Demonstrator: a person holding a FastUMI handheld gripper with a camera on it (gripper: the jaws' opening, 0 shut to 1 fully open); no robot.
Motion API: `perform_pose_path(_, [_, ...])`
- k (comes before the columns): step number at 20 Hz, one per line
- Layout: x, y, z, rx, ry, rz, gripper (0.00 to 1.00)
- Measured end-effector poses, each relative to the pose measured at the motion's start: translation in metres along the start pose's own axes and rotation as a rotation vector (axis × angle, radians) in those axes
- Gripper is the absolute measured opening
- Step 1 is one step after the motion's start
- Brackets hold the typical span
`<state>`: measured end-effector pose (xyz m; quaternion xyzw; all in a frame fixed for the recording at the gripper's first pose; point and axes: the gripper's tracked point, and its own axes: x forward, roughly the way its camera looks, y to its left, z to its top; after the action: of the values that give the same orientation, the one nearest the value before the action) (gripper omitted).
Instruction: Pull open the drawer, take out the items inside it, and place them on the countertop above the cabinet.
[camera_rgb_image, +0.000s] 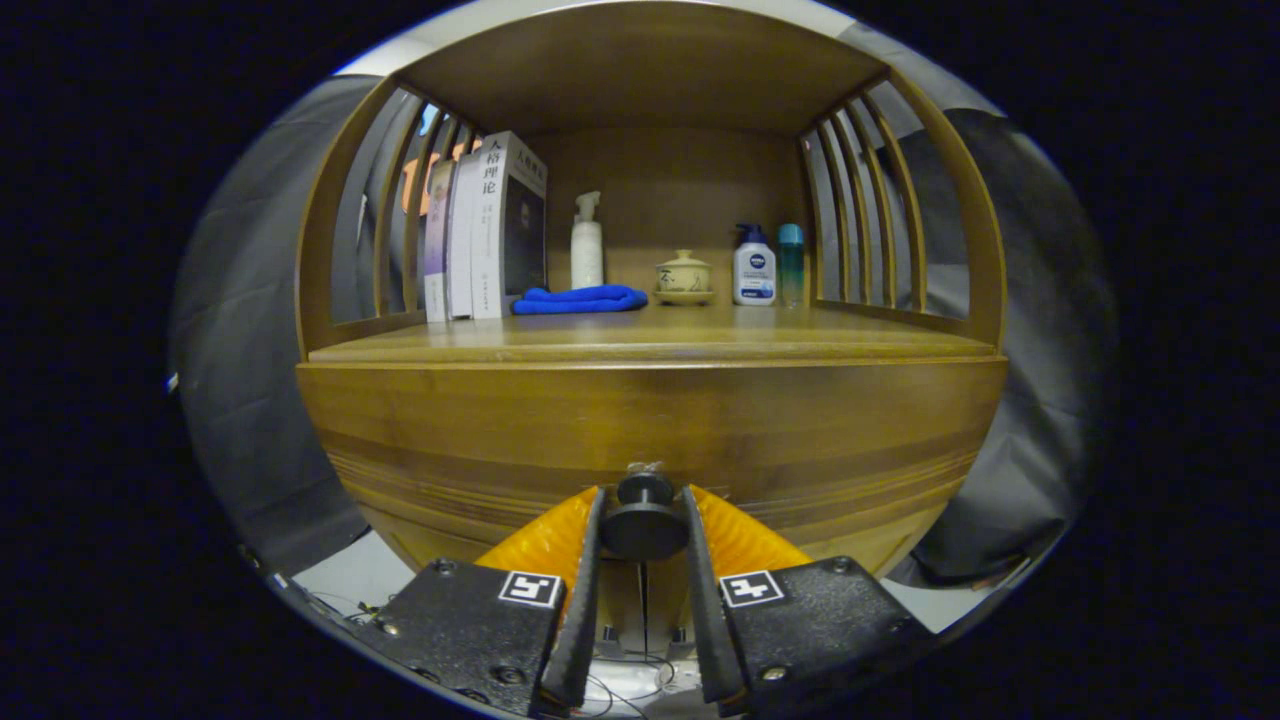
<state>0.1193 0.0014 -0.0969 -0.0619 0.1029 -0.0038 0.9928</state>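
Wooden cabinet countertop (650, 340) carries, left to right, upright books (490, 230), a folded blue cloth (580, 299), white spray bottle (586, 243), lidded ceramic cup (684, 275), lotion bottle (754, 266); at six o'clock, the gripper (643, 520) clamps the closed drawer's (650, 430) round dark knob (644, 520)

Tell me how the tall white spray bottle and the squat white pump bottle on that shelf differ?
The spray bottle is tall, slim and all white; the pump bottle is shorter, wider, with a dark blue pump top and label. The spray bottle stands behind the blue cloth, the pump bottle beside a teal bottle. Both stand upright on the countertop. Below, the gripper has closed on the drawer knob.
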Motion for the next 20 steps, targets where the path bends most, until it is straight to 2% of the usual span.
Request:
perform_pose_path(13, [-0.064, 0.002, -0.018, 0.040, -0.017, 0.025, 0.44])
perform_pose_path(20, [-0.066, 0.000, -0.019, 0.051, -0.020, 0.032, 0.40])
